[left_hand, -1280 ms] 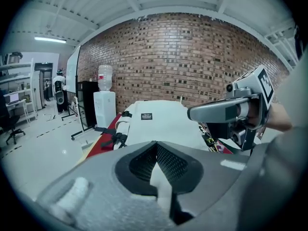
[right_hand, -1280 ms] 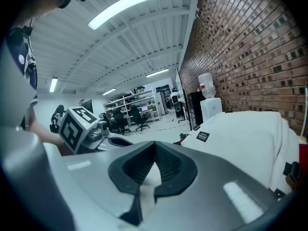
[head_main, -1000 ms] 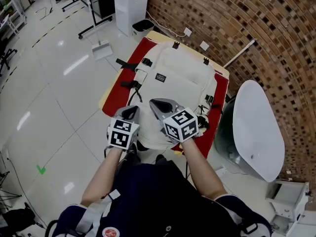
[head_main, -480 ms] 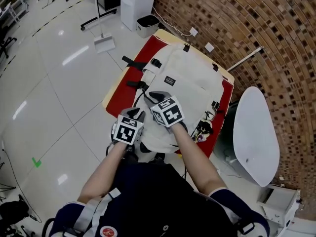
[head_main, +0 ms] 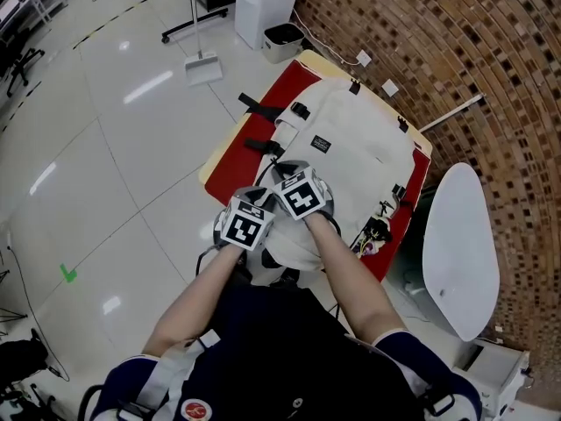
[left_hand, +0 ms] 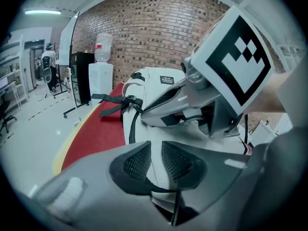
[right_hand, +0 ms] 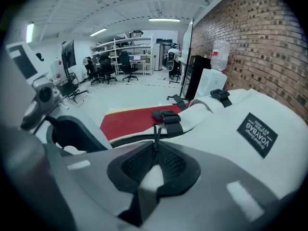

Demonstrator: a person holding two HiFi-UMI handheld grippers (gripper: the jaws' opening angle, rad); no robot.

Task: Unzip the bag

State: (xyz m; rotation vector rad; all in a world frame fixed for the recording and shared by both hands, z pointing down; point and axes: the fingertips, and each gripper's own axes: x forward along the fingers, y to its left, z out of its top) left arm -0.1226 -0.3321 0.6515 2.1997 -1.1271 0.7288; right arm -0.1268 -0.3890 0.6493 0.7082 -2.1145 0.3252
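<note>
A white backpack [head_main: 359, 160] lies flat on a red-topped table [head_main: 263, 117]. Both grippers are down at its near end, side by side. My left gripper [head_main: 256, 196] has its pads close together, with a fold of the bag's white fabric [left_hand: 156, 170] between them. My right gripper [head_main: 287, 172] sits just to the right of it. Its jaws have just been closing, and in the right gripper view the right gripper [right_hand: 155, 148] pinches a thin black zipper pull [right_hand: 155, 134] at its tips. The zipper track itself is hidden under the jaws.
Black straps and buckles [head_main: 267, 108] hang off the bag's left side, and a small charm [head_main: 377, 235] hangs off its right. A white shell chair [head_main: 460, 244] stands close on the right, with a brick wall [head_main: 473, 51] behind it. A dustpan [head_main: 203, 68] and a bin [head_main: 285, 40] are on the floor.
Both grippers have dropped onto the bag's near end. The right one swung left and down until it sat beside the left one.
</note>
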